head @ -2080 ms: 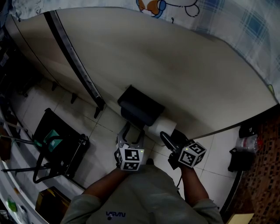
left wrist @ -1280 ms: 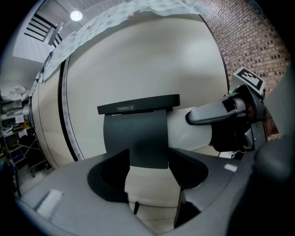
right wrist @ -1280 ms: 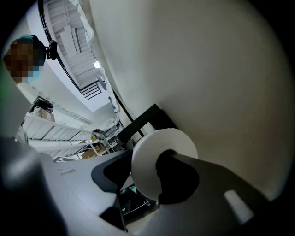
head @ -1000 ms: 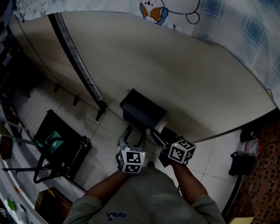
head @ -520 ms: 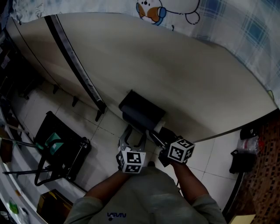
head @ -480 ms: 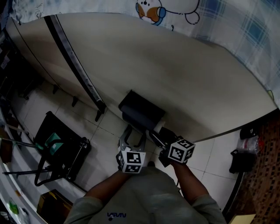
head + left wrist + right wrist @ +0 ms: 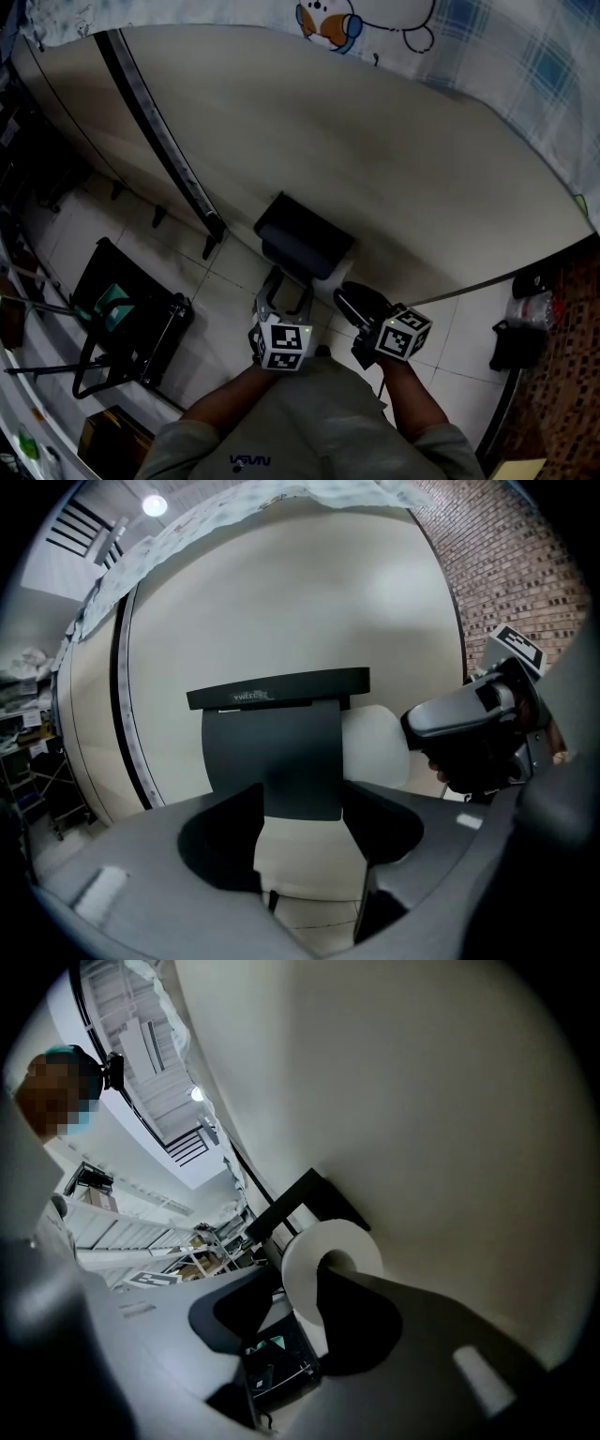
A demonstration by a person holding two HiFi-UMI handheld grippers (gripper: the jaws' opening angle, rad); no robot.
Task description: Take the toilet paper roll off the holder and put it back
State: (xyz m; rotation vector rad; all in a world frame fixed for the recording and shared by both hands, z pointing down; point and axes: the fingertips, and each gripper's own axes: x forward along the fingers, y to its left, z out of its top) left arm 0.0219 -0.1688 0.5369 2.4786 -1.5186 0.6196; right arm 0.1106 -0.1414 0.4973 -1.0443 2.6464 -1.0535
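Left gripper (image 7: 302, 841): gaped empty, jaws apart, facing holder (image 7: 272, 747).
Right gripper (image 7: 300, 1283): was closing jaws about toilet paper roll (image 7: 309, 1241); core seen in that view alone.

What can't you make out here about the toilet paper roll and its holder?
What carries the roll: hidden in every view by the holder and the roll itself.
Print on the holder: left gripper view, too small and blurred to read.
Whether the right gripper's closing jaws already press the roll between them: right gripper view, its own jaws cover the contact.
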